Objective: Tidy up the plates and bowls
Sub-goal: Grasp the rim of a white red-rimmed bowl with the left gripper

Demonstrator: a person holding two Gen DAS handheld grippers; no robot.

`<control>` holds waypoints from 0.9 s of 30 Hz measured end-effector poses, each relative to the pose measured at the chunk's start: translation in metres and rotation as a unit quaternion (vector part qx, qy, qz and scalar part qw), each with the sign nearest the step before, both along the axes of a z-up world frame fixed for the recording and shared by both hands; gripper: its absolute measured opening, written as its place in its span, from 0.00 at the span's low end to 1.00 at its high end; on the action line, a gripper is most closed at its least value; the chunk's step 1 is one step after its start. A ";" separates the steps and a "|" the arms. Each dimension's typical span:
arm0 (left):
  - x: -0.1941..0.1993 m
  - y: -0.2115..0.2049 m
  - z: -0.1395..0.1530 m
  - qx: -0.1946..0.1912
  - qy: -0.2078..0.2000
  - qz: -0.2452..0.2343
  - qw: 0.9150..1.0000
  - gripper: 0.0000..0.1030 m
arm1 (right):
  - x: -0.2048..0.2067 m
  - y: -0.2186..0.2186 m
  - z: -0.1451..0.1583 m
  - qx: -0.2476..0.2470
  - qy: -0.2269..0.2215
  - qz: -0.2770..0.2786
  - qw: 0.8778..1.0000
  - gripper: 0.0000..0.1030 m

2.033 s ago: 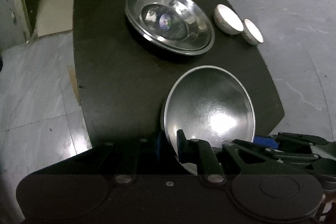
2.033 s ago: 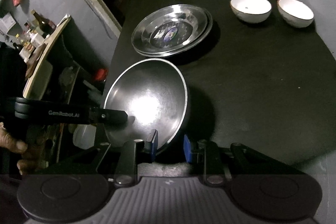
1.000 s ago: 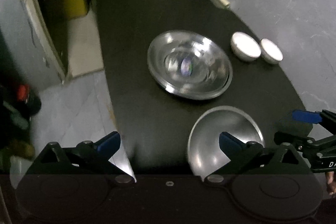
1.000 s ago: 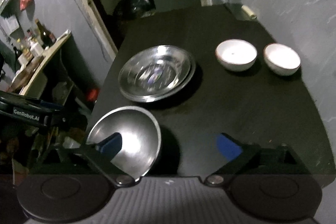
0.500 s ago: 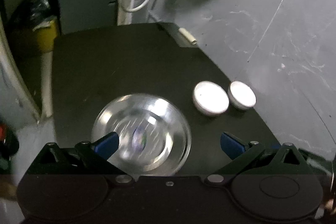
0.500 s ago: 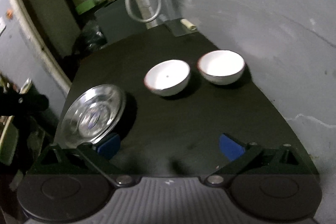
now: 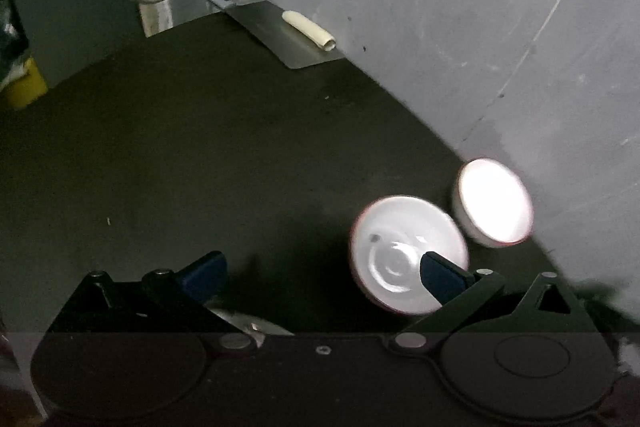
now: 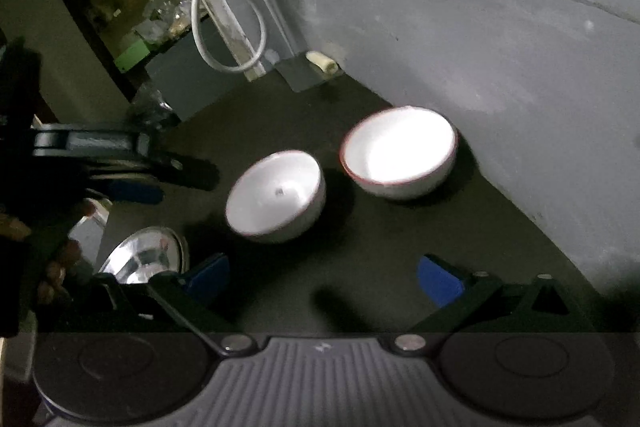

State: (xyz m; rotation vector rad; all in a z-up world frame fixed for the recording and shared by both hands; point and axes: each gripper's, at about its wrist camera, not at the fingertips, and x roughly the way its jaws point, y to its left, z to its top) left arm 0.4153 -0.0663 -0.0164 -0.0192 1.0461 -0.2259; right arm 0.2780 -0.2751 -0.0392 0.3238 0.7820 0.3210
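Both tongs are wide open now and hold nothing. The left tongs [image 7: 322, 267] were pinching the shiny metal bowl two seconds ago, and the right tongs [image 8: 322, 277] were at its rim too. Both have let go and swung away from it. That bowl is out of sight now. Only the steel plates [image 8: 146, 253] show, low at the left of the right view, so the metal things look sorted.

Just past the blue tips sits the nearer white bowl [image 8: 276, 201] on the dark surface [image 8: 380, 247]. In the left view one blue tip covers part of that bowl [image 7: 400, 247]. Right beside it, closer to the gray wall [image 8: 500, 27], sits the second white bowl [image 8: 400, 151]. They are very close, maybe touching.

I think the white bowls are next. One could go inside the other.

Far back, a small pale tube [image 7: 308, 31] lies by the wall.
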 end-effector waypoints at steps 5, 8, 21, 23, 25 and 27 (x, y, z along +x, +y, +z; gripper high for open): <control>0.018 -0.007 -0.007 0.053 0.013 -0.024 0.998 0.99 | 0.019 0.011 -0.004 0.008 0.018 -0.005 1.000 0.79; 0.022 -0.014 -0.011 0.073 0.014 -0.042 0.996 0.99 | 0.027 0.012 -0.007 0.022 0.022 -0.007 0.999 0.77; 0.017 -0.032 -0.023 0.108 0.016 -0.058 0.992 0.75 | 0.048 0.016 -0.017 0.050 0.035 0.002 0.998 0.48; 0.016 -0.033 -0.023 0.107 0.017 -0.055 0.993 0.67 | 0.050 0.016 -0.018 0.056 0.036 0.003 0.998 0.43; 0.014 -0.033 -0.023 0.106 0.016 -0.047 0.993 0.56 | 0.051 0.015 -0.019 0.061 0.038 0.005 0.997 0.40; 0.012 -0.033 -0.023 0.098 0.017 -0.043 0.994 0.48 | 0.053 0.014 -0.020 0.072 0.045 0.007 0.996 0.37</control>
